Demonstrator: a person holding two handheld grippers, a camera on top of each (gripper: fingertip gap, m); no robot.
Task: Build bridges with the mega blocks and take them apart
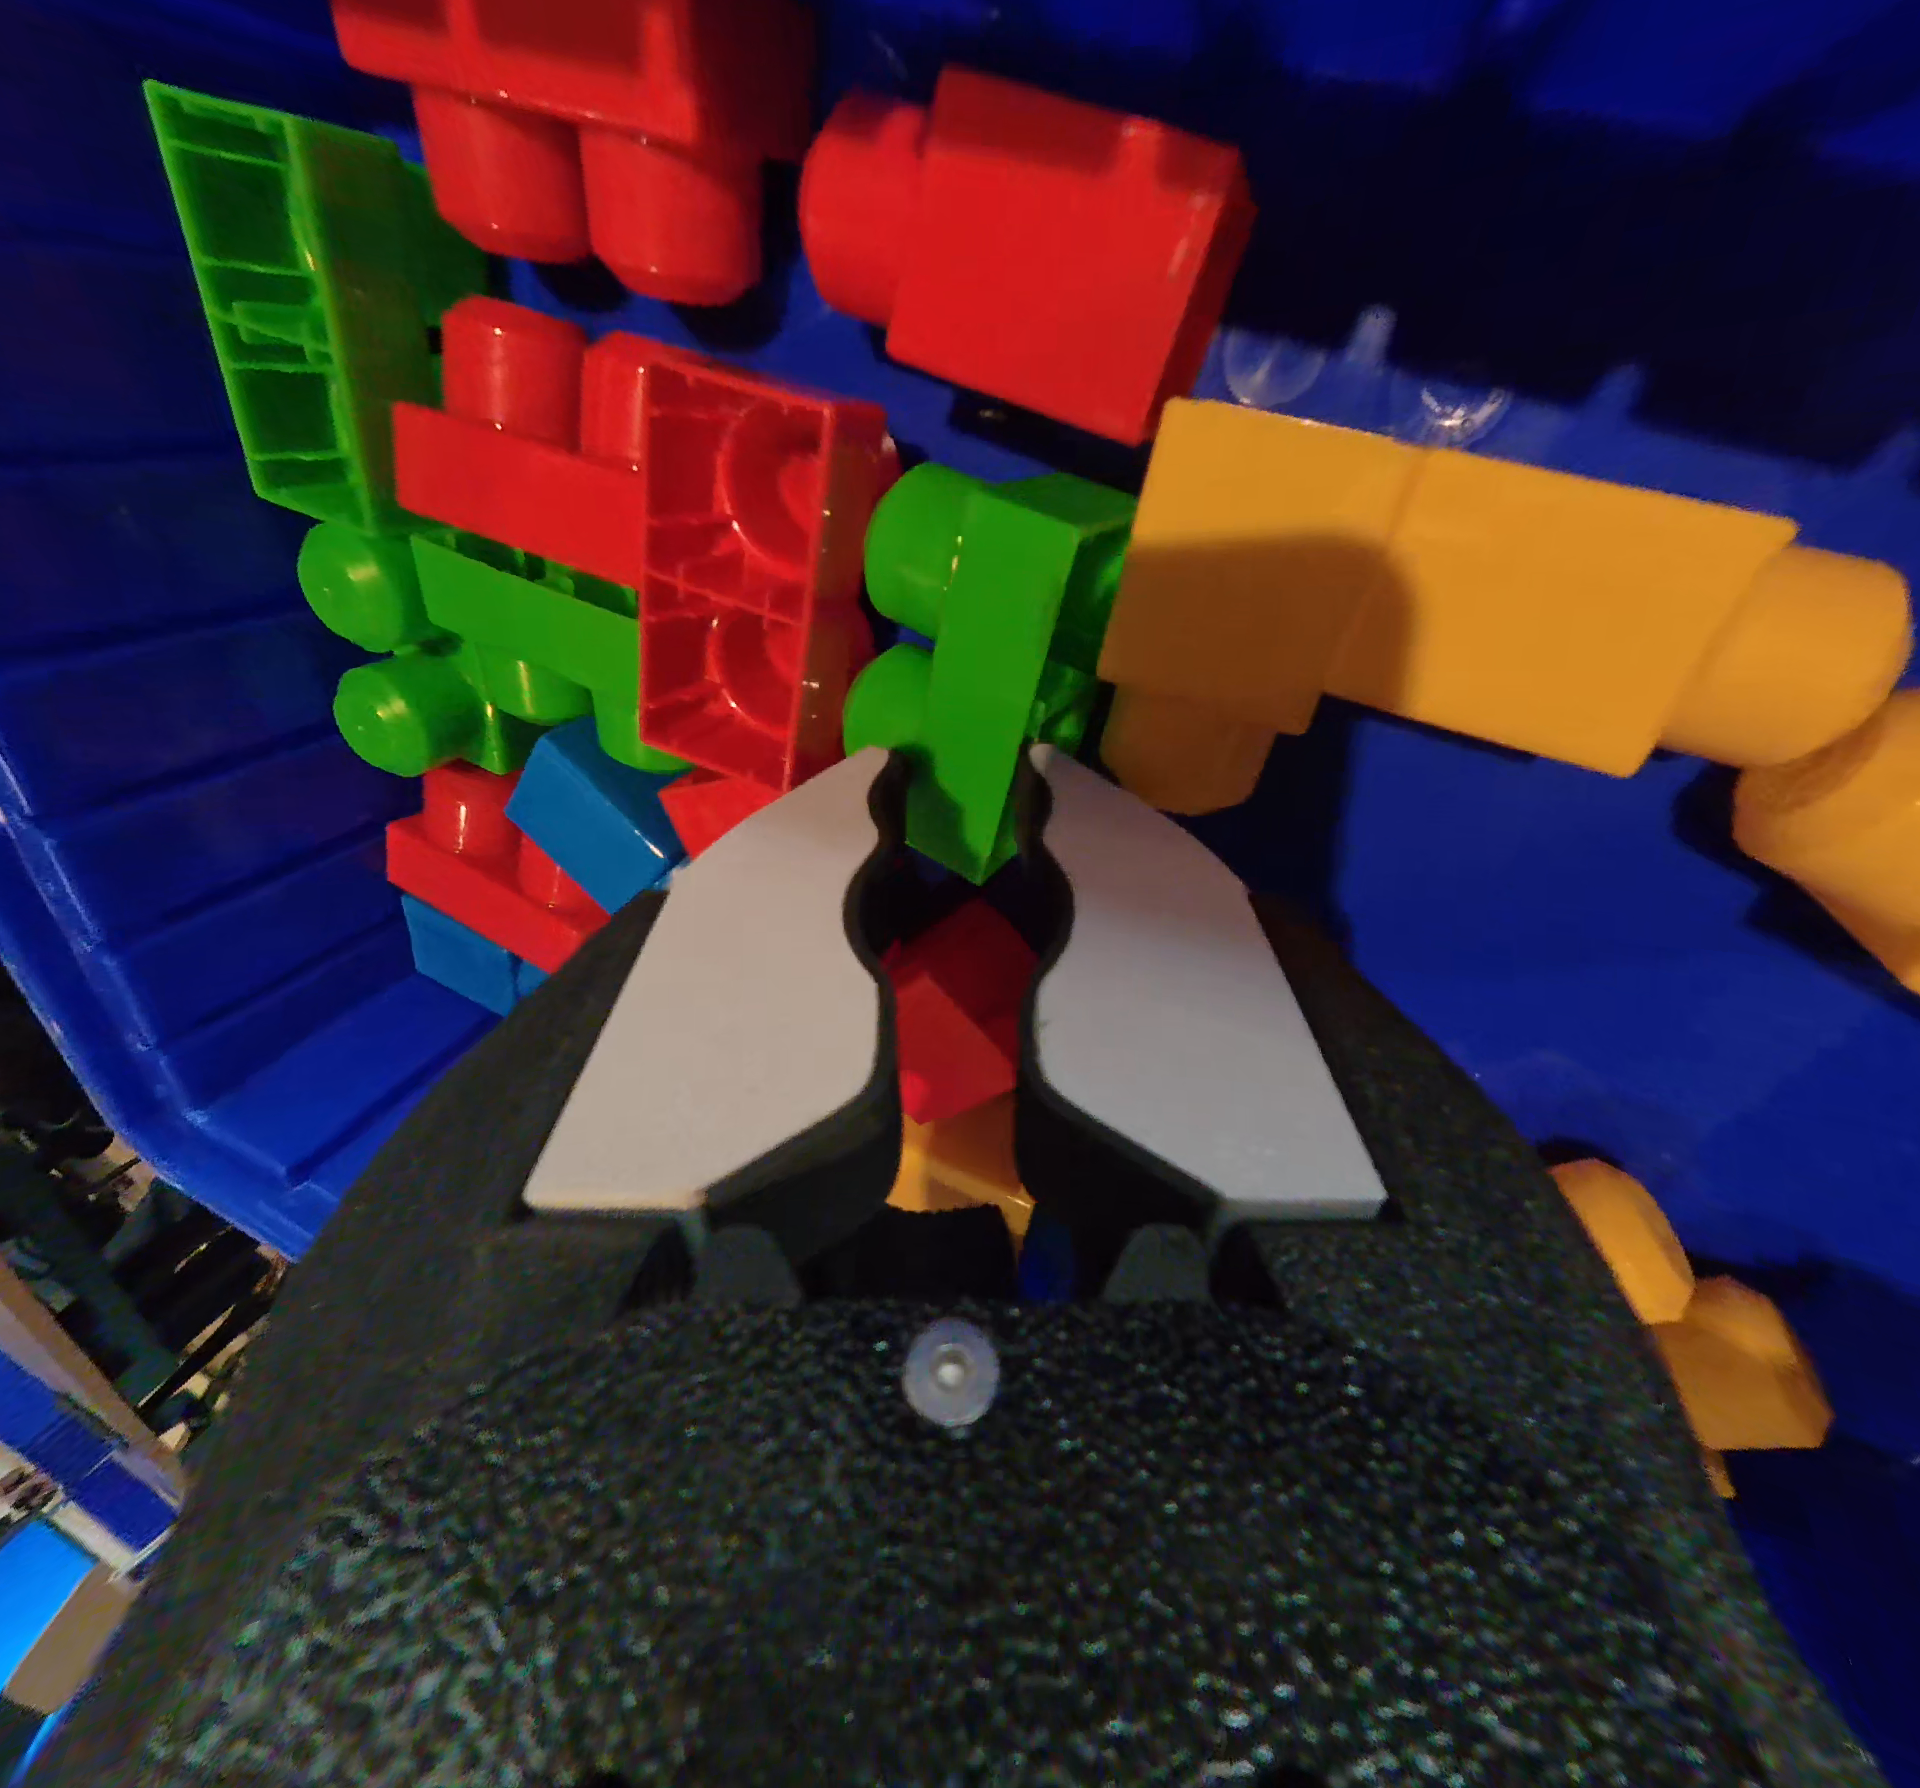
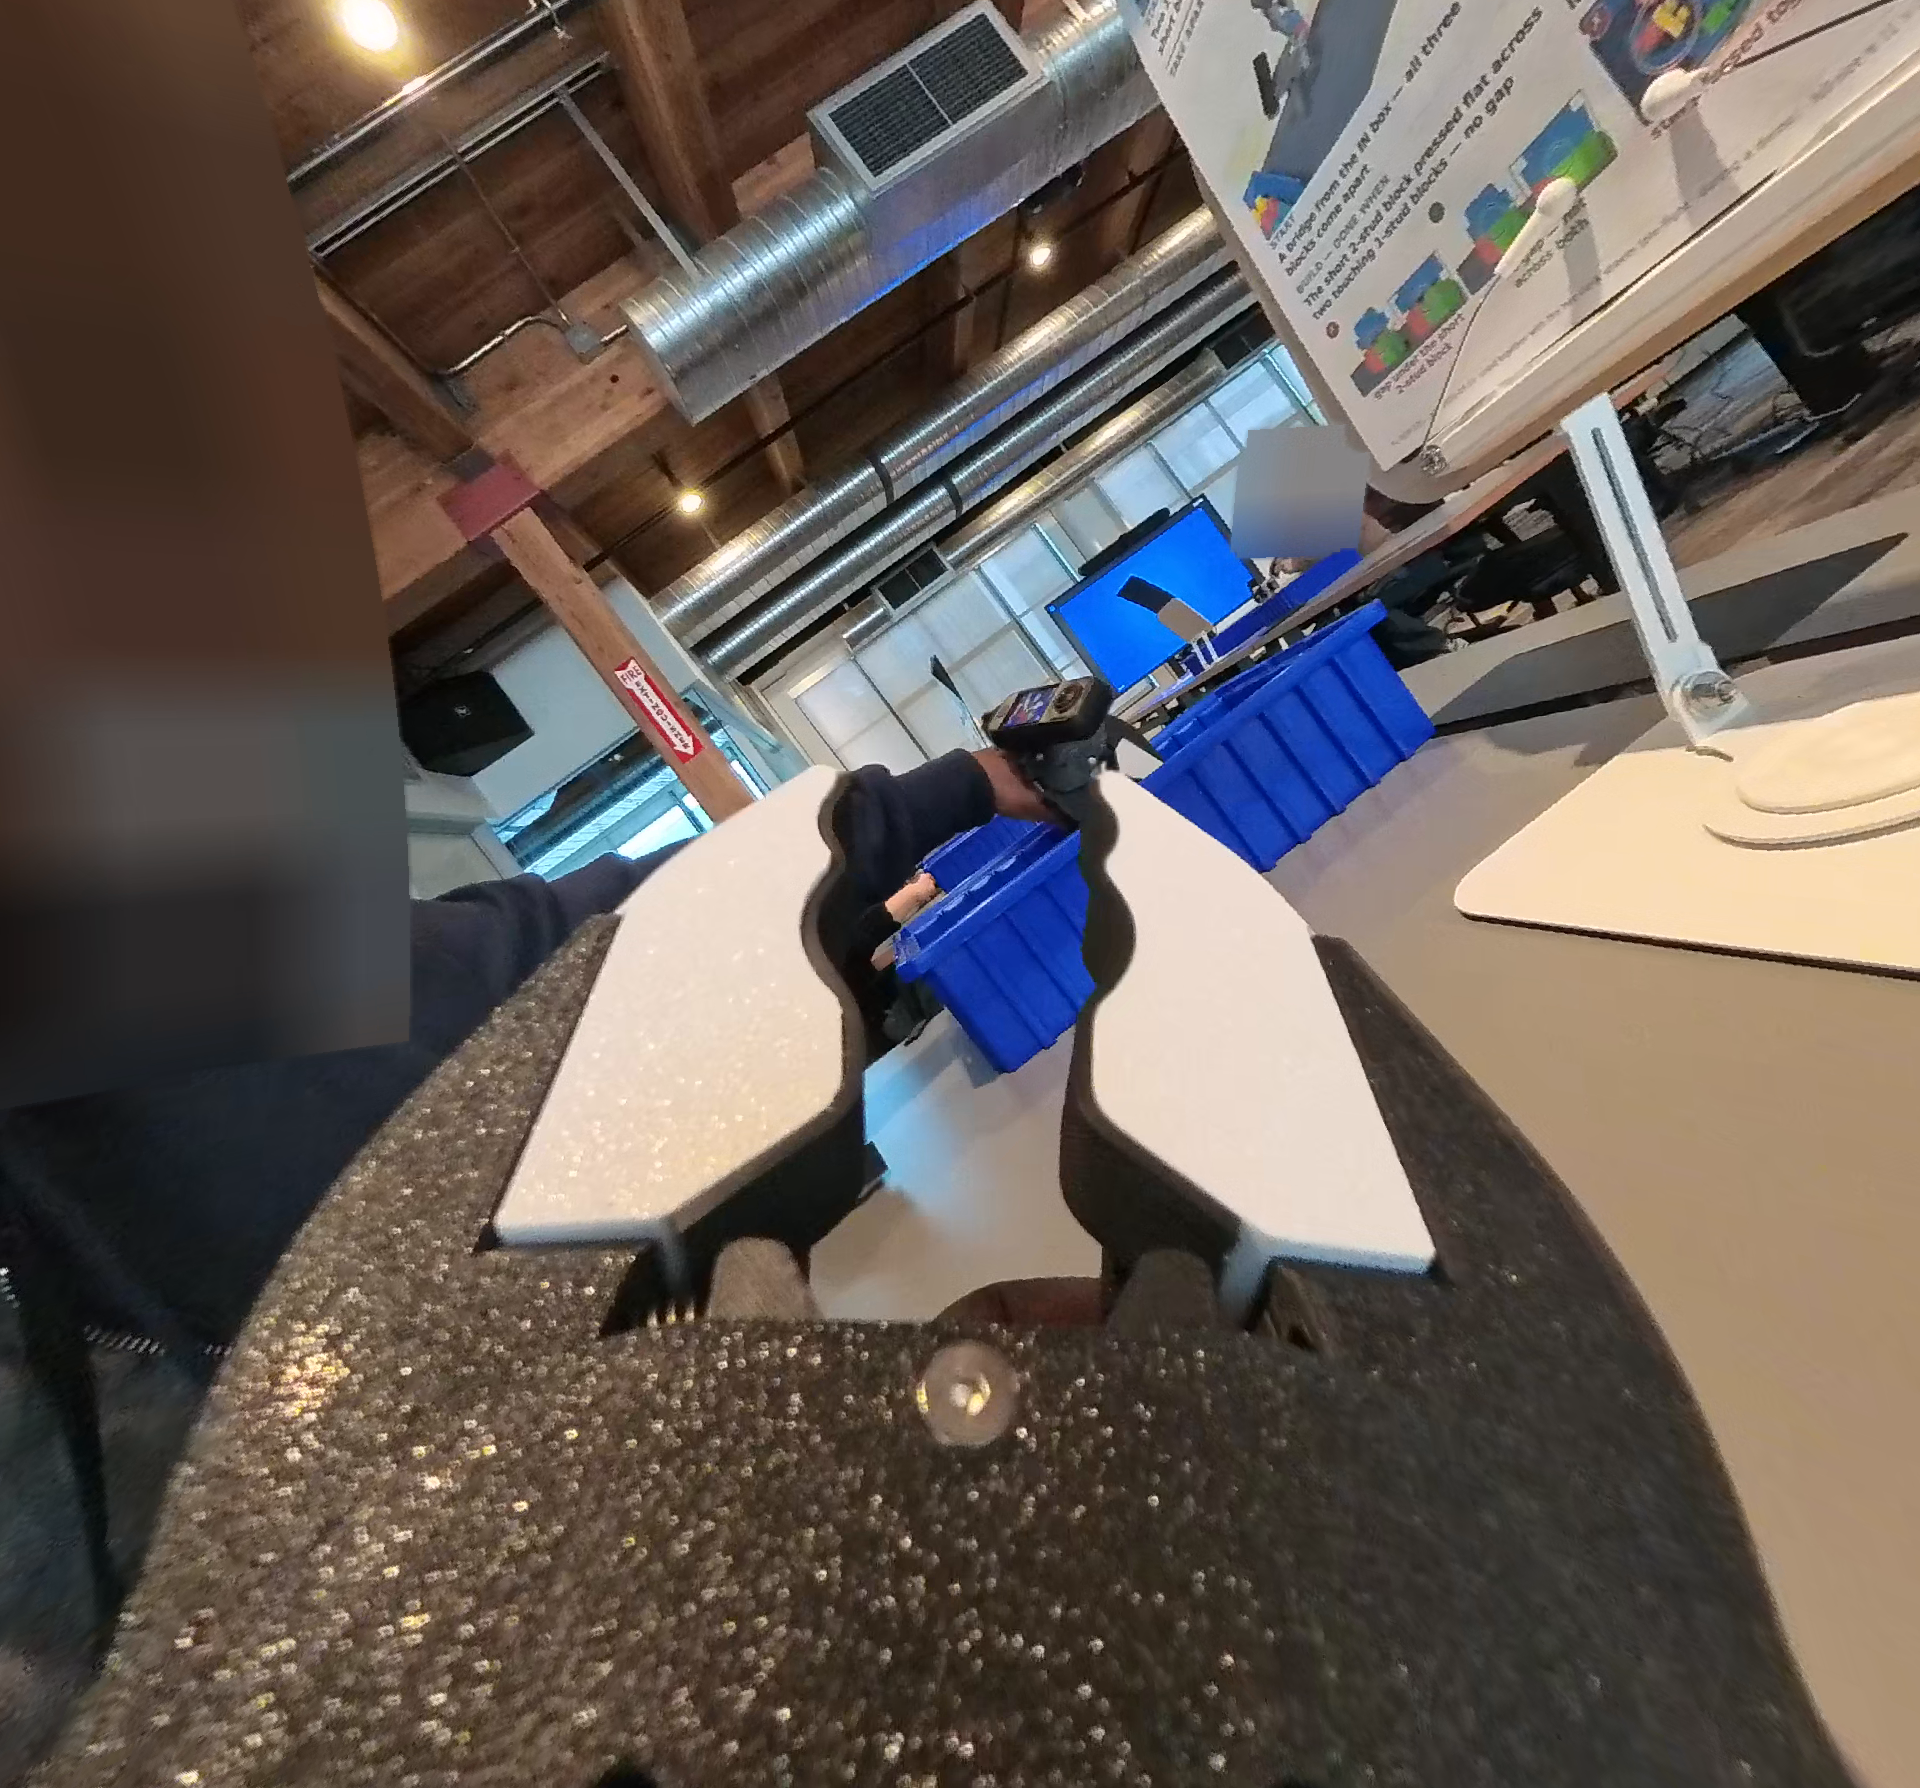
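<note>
In the left wrist view, my left gripper [image 1: 961, 788] is down inside a blue bin [image 1: 1558, 907] and is shut on a green two-stud block [image 1: 987, 658], with the fingertips on its two sides. Around it lie loose red blocks [image 1: 1049, 252], another green block [image 1: 488, 637], yellow blocks [image 1: 1455, 595] and a blue block [image 1: 592, 813]. A small red block [image 1: 961, 1021] lies under the jaws. In the right wrist view, my right gripper [image 2: 971, 793] is open and empty above the table. Beyond it a hand holds the left gripper [image 2: 1049, 741] in the blue bin [image 2: 997, 949].
A second blue bin [image 2: 1299, 751] stands behind the first on the grey table [image 2: 1558, 1167]. An instruction board [image 2: 1507, 128] on a white stand [image 2: 1642, 575] rises at the right, with a white mat [image 2: 1662, 865] under it. A person's dark sleeve [image 2: 520, 917] is at the left. Tip to tip, the grippers are about 55 cm apart.
</note>
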